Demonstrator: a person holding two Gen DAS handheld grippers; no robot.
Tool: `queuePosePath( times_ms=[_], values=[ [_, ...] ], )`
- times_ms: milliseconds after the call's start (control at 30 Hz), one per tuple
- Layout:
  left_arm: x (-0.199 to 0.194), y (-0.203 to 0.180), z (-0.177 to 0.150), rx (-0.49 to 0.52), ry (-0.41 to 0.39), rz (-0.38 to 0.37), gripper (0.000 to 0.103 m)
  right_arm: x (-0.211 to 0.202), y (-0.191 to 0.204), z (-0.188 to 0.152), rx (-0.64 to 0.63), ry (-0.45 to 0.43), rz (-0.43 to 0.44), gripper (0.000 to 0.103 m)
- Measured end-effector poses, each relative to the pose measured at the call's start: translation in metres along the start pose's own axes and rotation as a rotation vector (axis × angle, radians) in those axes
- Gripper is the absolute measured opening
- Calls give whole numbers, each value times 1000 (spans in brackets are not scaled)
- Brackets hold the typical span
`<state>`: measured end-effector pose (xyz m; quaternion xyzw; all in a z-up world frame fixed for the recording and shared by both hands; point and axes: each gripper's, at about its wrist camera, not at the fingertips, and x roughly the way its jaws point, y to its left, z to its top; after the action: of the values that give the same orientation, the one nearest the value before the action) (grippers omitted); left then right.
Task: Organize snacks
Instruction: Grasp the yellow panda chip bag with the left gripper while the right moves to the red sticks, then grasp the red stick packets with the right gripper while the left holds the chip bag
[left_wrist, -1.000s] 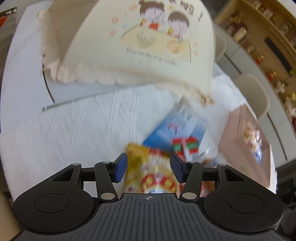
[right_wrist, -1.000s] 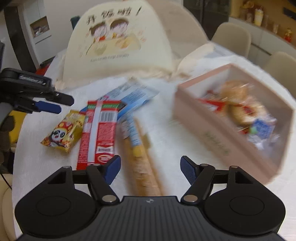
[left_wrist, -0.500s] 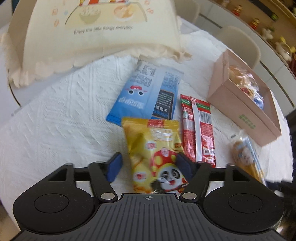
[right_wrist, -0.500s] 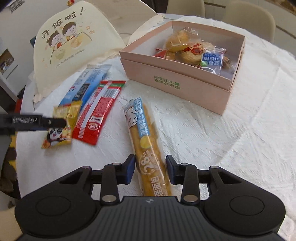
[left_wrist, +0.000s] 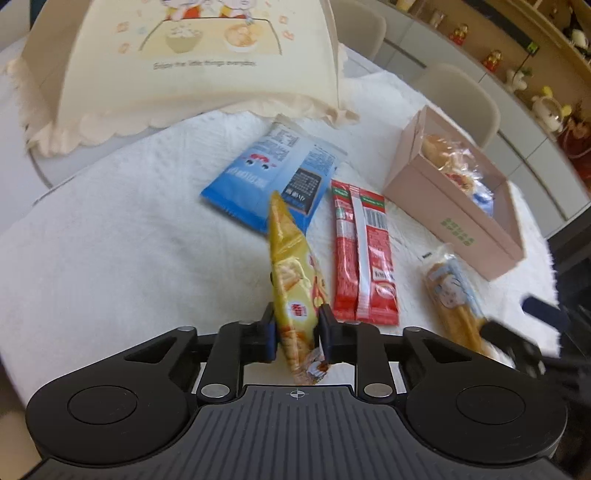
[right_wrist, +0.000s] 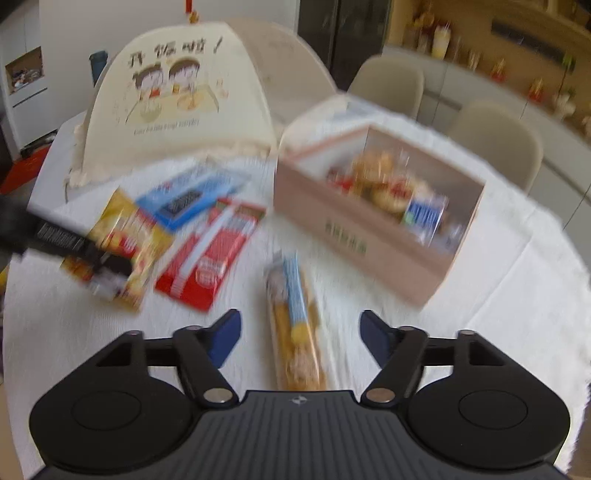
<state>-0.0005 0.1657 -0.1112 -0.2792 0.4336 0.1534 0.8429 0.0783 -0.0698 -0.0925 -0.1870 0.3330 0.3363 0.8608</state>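
With its jaws just closed on the lower end of the yellow snack bag (left_wrist: 291, 280), the left gripper (left_wrist: 295, 328) holds the bag on edge, presumably for carrying to the pink box (left_wrist: 454, 206) ahead and to its right. The right gripper (right_wrist: 300, 338) has just opened and grips nothing; the long bread stick (right_wrist: 295, 325) lies on the tablecloth (left_wrist: 129, 229) between its spread jaws, probably released there.
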Motion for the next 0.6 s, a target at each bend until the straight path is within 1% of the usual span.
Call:
queuePosePath(
  times_ms=[67, 133, 200, 267, 300, 333, 433, 467, 500, 567, 600],
  values=[
    [-14, 11, -3, 4, 5, -37, 24, 3, 11, 12, 17, -3, 18, 77],
    [-26, 24, -7, 8, 6, -60, 24, 11, 24, 24, 40, 15, 29, 78],
    [-32, 37, -12, -8, 15, -75, 24, 25, 40, 33, 69, 49, 45, 81],
    [-32, 49, -16, -10, 39, -97, 24, 46, 55, 42, 60, 76, 83, 81],
    [-29, 53, -17, -1, 49, -106, 24, 59, 63, 46, 49, 90, 82, 81],
    [-27, 55, -18, 8, 53, -112, 24, 73, 71, 51, 38, 107, 64, 81],
    [-18, 60, -16, 30, 61, -134, 28, 115, 91, 60, 12, 180, -47, 81],
    [-16, 60, -14, 38, 63, -135, 31, 124, 94, 61, 13, 207, -74, 76],
    [-13, 60, -12, 49, 67, -130, 33, 128, 94, 62, 32, 218, -73, 69],
    [-9, 58, -8, 71, 72, -120, 37, 122, 91, 63, 84, 244, -28, 53],
    [-8, 59, -6, 79, 73, -125, 37, 116, 92, 61, 91, 257, -8, 50]
  ],
)
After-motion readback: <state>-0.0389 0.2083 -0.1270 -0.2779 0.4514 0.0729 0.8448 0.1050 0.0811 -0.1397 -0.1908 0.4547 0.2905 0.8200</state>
